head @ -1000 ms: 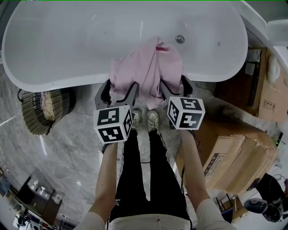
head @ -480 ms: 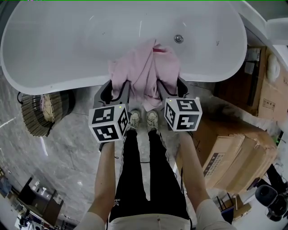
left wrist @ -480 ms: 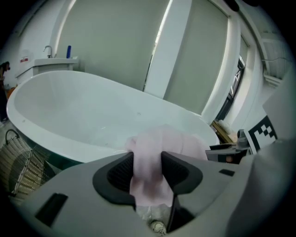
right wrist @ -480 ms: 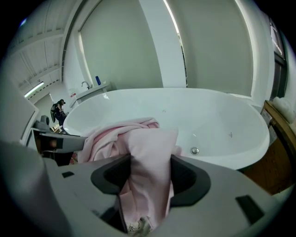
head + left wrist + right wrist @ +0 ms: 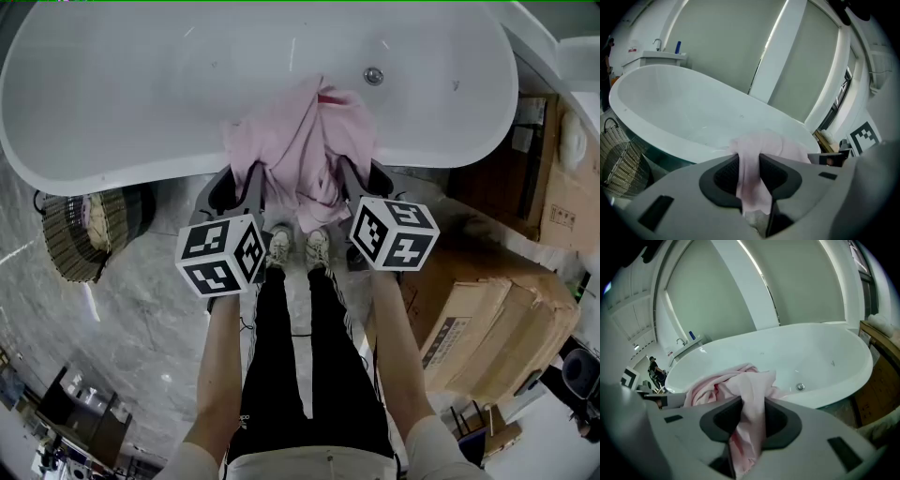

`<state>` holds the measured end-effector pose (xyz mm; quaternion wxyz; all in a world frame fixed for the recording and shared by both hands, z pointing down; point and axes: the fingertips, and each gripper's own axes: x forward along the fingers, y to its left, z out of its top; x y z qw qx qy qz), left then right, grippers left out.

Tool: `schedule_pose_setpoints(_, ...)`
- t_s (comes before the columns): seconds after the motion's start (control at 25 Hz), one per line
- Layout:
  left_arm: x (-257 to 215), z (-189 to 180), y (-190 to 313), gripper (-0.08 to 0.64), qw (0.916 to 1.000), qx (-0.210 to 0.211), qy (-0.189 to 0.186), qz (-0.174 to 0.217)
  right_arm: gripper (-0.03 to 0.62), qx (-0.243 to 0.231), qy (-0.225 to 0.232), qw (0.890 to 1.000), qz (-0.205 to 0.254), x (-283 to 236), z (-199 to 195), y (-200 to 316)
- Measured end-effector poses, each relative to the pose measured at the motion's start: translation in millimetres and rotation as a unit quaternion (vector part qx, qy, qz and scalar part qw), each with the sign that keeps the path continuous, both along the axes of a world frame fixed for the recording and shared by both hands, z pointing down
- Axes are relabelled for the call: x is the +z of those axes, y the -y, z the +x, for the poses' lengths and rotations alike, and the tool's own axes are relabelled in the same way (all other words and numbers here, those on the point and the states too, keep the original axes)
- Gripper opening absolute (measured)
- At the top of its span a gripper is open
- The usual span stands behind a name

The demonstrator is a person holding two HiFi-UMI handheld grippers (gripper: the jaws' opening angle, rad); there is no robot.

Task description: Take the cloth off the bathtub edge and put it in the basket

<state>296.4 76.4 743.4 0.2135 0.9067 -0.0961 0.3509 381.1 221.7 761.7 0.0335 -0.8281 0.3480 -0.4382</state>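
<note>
Left gripper (image 5: 750, 161) and right gripper (image 5: 752, 406) fingers closing onto pink cloth (image 5: 300, 141) draped over bathtub (image 5: 141, 103) edge, fabric pinched between each pair.

No lettering we can read right now: the printed label on the cardboard box (image 5: 478, 319) at lower right is too small and blurred.

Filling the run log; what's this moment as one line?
left claw: closing on pink cloth | right claw: closing on pink cloth | pink cloth: draped over bathtub edge
</note>
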Motion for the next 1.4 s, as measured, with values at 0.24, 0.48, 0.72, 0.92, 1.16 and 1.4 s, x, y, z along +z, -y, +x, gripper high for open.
schedule_pose_setpoints(0.24, -1, -1, -2, 0.117, 0.9998, 0.003, -0.004, 0.021, 0.117, -0.02, -0.04, 0.999, -0.019, -2, -1, 0)
schedule_pose_setpoints(0.48, -5, -2, -2, 0.1, 0.9989, 0.01, -0.008, 0.046, 0.098, -0.032, -0.056, 0.998, -0.027, -5, -2, -1)
schedule_pose_setpoints(0.72, -21, -1, -4, 0.083, 0.9979, 0.025, -0.011, 0.058, 0.086, -0.041, -0.082, 0.995, -0.032, -17, 0, -2)
schedule_pose_setpoints(0.92, -49, 6, -7, 0.083, 0.9957, 0.033, -0.032, 0.08, 0.084, -0.036, -0.119, 0.992, -0.021, -52, 9, -2)
schedule_pose_setpoints(1.16, -123, 30, -11, 0.081, 0.991, 0.029, -0.081, 0.103, 0.084, -0.023, -0.155, 0.988, 0.001, -123, 29, -7)
schedule_pose_setpoints(1.4, -229, 50, -1, 0.074, 0.985, 0.019, -0.124, 0.118, 0.084, -0.011, -0.203, 0.979, 0.028, -241, 47, -3)
